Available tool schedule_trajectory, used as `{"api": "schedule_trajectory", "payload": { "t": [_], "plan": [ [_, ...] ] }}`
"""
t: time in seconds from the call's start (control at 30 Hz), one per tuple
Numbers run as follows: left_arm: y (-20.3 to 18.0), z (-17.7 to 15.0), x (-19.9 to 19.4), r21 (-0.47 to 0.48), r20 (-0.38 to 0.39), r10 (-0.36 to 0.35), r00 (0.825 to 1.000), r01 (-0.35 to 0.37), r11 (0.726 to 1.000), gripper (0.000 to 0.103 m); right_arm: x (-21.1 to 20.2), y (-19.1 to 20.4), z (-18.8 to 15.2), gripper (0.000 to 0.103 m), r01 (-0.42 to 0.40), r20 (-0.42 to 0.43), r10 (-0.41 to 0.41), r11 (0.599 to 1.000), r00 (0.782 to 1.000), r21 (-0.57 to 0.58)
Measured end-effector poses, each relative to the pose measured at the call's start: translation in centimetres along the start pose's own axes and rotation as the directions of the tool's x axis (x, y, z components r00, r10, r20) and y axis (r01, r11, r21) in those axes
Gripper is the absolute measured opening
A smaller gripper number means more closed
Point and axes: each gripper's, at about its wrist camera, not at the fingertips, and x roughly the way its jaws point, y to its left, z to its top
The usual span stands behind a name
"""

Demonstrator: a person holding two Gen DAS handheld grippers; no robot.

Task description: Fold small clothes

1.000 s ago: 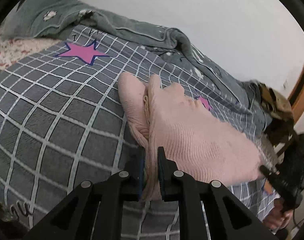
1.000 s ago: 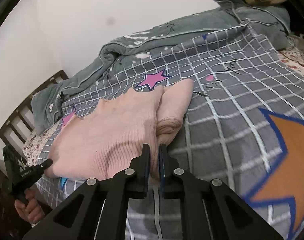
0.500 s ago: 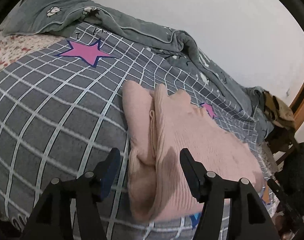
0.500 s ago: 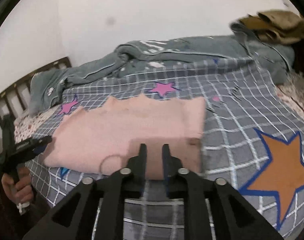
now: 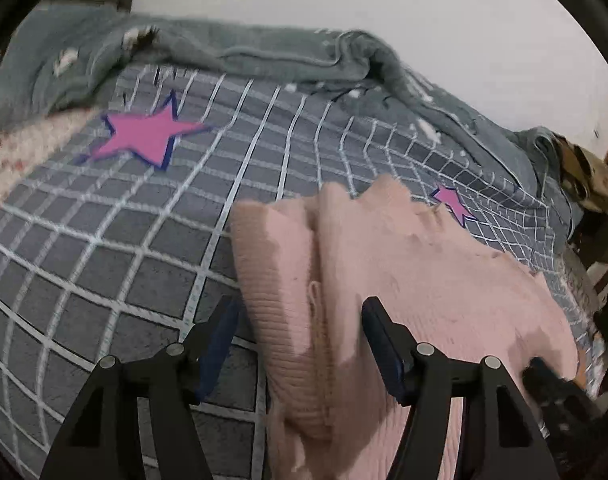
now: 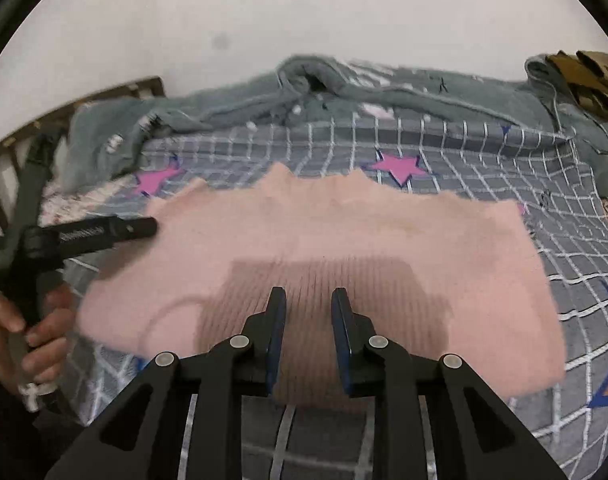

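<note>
The pink sweater (image 6: 324, 240) is left flat at mid-frame on the bed (image 6: 484, 152); both fingers (image 5: 378, 320) (image 6: 277, 312) are spread, gripping nothing, so the fold can settle.

Around the folded pink sweater (image 6: 324, 248) the checked bedspread (image 6: 484, 160) lies flat and bare on its far side and right. Beyond the sweater, a rumpled grey quilt (image 6: 384, 100) banks against the wall; the person's hand (image 6: 27, 328) crowds its left end.

left hand-held gripper (image 5: 299, 344): released pink sweater (image 5: 404, 280), opened | right hand-held gripper (image 6: 308, 336): released, slightly parted
</note>
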Motion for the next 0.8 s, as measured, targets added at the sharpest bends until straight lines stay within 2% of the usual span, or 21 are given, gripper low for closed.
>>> {"api": "schedule_trajectory", "payload": {
  "t": [0.1,0.3,0.47,0.6,0.8],
  "plan": [
    [0.6,-0.1,0.4,-0.057,-0.018,-0.031,0.999,0.03,0.998,0.062,1.2,0.1,0.5,0.024,0.017,0.019,-0.017,1.0,1.0,0.007],
    [0.1,-0.4,0.7,-0.037,-0.022,-0.019,1.0,0.018,0.999,0.063,3.0,0.5,1.4,0.024,0.061,-0.002,-0.061,0.998,0.998,-0.002],
    [0.1,-0.5,0.8,-0.034,-0.021,-0.017,1.0,0.017,0.999,0.064,2.2,0.7,1.3,0.024,0.068,0.004,-0.068,0.998,0.998,-0.016],
    [0.2,-0.5,0.8,-0.036,-0.02,-0.018,1.0,0.017,0.999,0.064,0.8,0.6,0.6,0.025,0.028,0.012,-0.028,1.0,1.0,0.002],
    [0.1,-0.6,0.9,-0.041,-0.022,-0.02,1.0,0.019,0.999,0.064,0.3,1.2,-0.5,0.026,0.049,0.012,-0.049,0.998,0.999,-0.045]
  ]
}}
